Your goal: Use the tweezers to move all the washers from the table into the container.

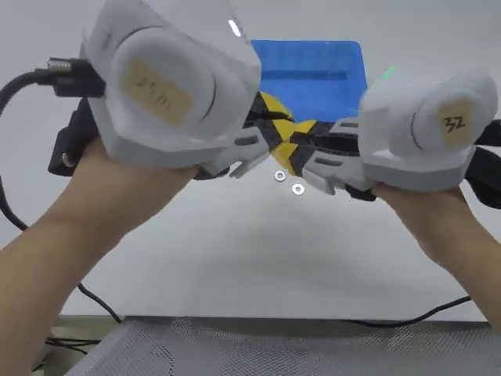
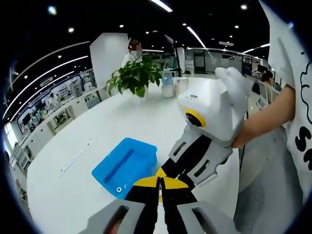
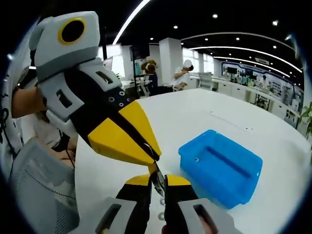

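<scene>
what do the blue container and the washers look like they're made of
Container: looks like moulded plastic, uniform bright blue, smooth, rounded corners. Washers: probably metal, small silvery rings glinting on the white table; too small to say more.

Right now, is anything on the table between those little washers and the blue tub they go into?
Nothing visible lies on the table between the two washers and the blue container. The yellow tongs of the left gripper and right gripper meet above that stretch, hiding part of it in the head view.
</scene>
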### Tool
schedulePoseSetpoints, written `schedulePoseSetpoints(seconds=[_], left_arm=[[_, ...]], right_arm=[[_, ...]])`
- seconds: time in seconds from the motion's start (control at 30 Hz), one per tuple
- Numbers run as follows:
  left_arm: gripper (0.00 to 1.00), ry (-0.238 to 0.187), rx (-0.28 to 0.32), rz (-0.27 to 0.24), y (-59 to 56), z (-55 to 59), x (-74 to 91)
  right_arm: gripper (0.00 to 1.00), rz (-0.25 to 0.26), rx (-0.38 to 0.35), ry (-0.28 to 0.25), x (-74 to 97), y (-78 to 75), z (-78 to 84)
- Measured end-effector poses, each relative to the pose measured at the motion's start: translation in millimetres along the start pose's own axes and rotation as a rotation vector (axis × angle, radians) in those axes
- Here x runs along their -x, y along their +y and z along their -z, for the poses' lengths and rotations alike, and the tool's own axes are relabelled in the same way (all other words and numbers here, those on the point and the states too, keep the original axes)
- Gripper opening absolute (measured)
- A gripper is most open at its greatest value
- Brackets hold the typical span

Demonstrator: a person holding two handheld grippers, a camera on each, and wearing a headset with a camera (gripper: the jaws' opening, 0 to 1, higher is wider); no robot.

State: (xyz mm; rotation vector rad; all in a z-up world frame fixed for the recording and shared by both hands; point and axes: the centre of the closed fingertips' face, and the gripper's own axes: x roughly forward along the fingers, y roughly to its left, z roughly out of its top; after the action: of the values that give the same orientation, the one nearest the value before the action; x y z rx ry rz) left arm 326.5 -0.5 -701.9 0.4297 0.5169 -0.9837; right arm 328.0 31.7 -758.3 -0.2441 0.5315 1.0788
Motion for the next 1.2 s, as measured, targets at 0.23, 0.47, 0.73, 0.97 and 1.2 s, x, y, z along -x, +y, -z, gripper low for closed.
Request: schedulePoseSetpoints(seconds=[0.23, 0.47, 0.73, 0.97, 1.2], left_arm=[[0.0, 0.014, 0.021, -0.001, 0.2, 7.8, -3.4], [0.0, 0.04, -0.004, 0.003, -2.9, 15.2, -9.2], [0.0, 0.026, -0.004, 0.009, -4.3, 13.9, -5.6], [0.0, 0.029, -0.042, 0.019, -8.6, 10.4, -4.8], [0.0, 0.012, -0.083, 0.0, -5.1, -1.6, 3.2]], right_arm=[[0.06, 0.0, 0.014, 0.029, -4.9, -4.5, 6.6], [0.06, -0.005, -0.008, 0.044, -10.9, -4.3, 15.4], [0.05, -0.004, 0.033, 0.047, -8.9, -3.5, 14.9], [0.04, 0.018, 0.079, 0.063, -6.6, -4.3, 12.2], [0.04, 0.033, 0.107, 0.048, -0.1, -6.3, -2.3]])
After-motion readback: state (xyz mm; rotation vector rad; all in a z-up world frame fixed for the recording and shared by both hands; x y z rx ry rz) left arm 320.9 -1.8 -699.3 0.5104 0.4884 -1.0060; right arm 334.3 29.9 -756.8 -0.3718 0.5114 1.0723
